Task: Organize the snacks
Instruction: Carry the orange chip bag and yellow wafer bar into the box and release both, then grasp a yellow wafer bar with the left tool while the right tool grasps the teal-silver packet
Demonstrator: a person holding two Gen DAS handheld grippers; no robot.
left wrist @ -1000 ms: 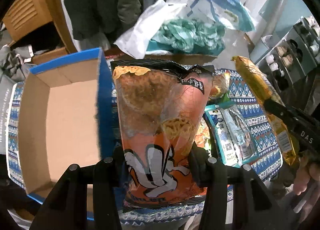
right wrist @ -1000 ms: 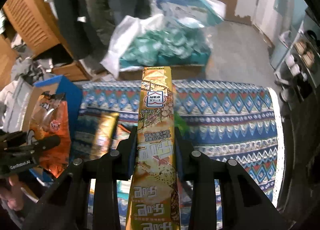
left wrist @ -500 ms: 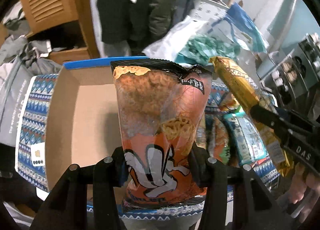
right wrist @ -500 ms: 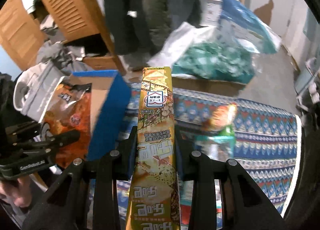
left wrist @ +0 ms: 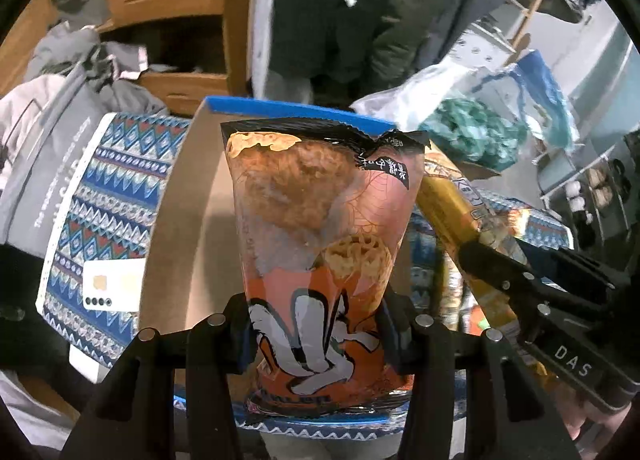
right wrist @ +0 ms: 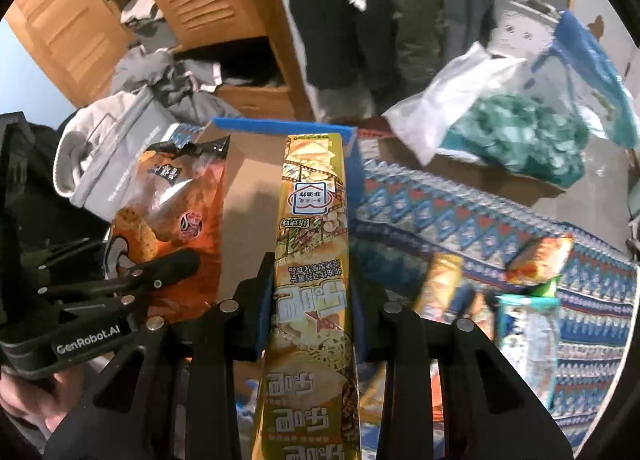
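Note:
My left gripper (left wrist: pixel 320 324) is shut on an orange snack bag (left wrist: pixel 320 228) with a black top seal, held upright over the open cardboard box (left wrist: pixel 188 228) with a blue rim. My right gripper (right wrist: pixel 312 312) is shut on a long yellow snack pack (right wrist: pixel 312 228), also held over that box (right wrist: pixel 248 196). In the left wrist view the yellow pack (left wrist: pixel 444 204) and the right gripper (left wrist: pixel 532 280) show at the right. In the right wrist view the orange bag (right wrist: pixel 172 220) and the left gripper (right wrist: pixel 132 280) show at the left.
The box rests on a blue patterned cloth (right wrist: pixel 460 216). Several other snack packs (right wrist: pixel 536 260) lie on the cloth to the right. A white card (left wrist: pixel 114 284) lies left of the box. Beyond are plastic bags (right wrist: pixel 516 132), a wooden cabinet (right wrist: pixel 208 0) and grey clothing (left wrist: pixel 52 108).
Both grippers have moved left with their packs, from over the cloth and loose snacks to over the box. The box now fills the middle of both views.

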